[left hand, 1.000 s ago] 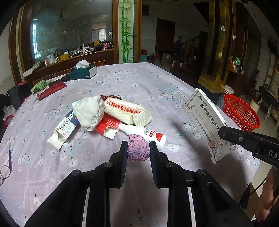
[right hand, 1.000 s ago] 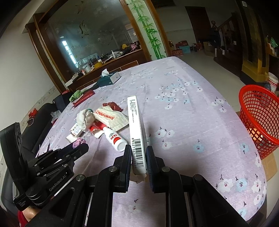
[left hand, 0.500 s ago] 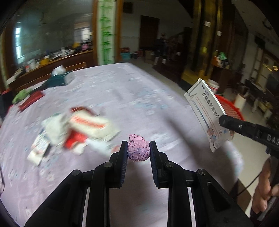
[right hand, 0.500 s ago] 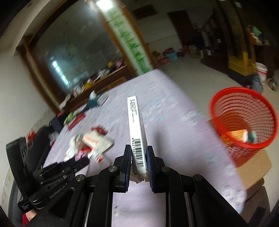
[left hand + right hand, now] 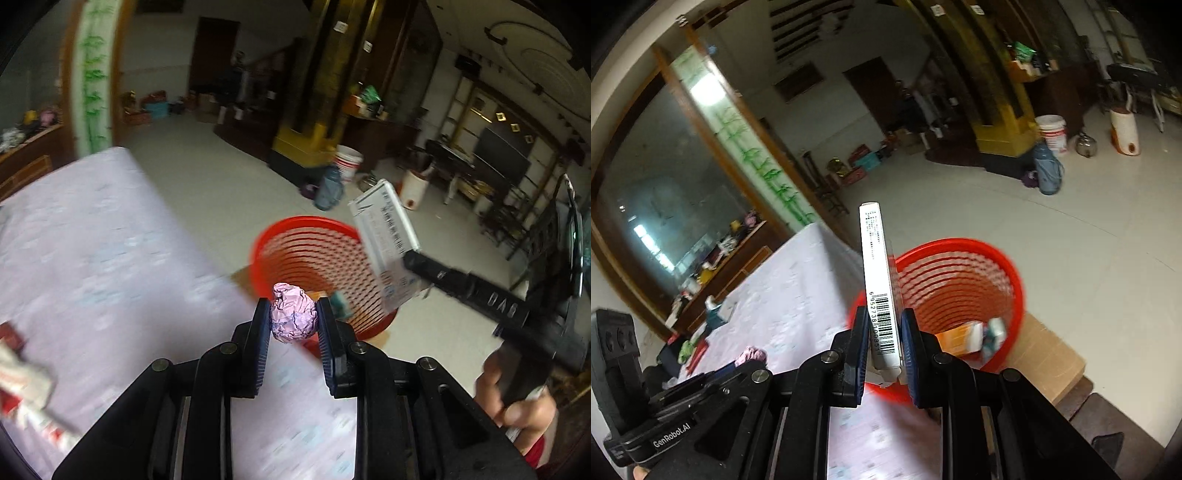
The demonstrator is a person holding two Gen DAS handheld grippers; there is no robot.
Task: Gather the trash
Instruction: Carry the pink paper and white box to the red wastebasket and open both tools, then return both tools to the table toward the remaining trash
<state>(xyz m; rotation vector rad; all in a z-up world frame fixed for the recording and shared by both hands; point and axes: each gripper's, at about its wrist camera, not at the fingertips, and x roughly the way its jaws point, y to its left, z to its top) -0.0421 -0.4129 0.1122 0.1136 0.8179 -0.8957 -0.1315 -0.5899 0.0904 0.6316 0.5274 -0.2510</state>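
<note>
While clamped between the left gripper (image 5: 293,319) fingers (image 5: 258,332), crumpled pink paper ball (image 5: 293,315) held past the bench (image 5: 92,240) edge, in front of the red basket (image 5: 306,254) on the floor. Right gripper (image 5: 884,338) fingers (image 5: 858,339) closed on white carton (image 5: 879,288), barcode edge up, before the basket rim. Inside basket: orange box (image 5: 956,341) and possibly a second packet, blurred. Remaining trash (image 5: 26,384) at bench left edge.

Tablecloth (image 5: 92,240) motion-blurred; packet (image 5: 22,373) cut by left edge; basket (image 5: 960,280) contents indistinct.
</note>
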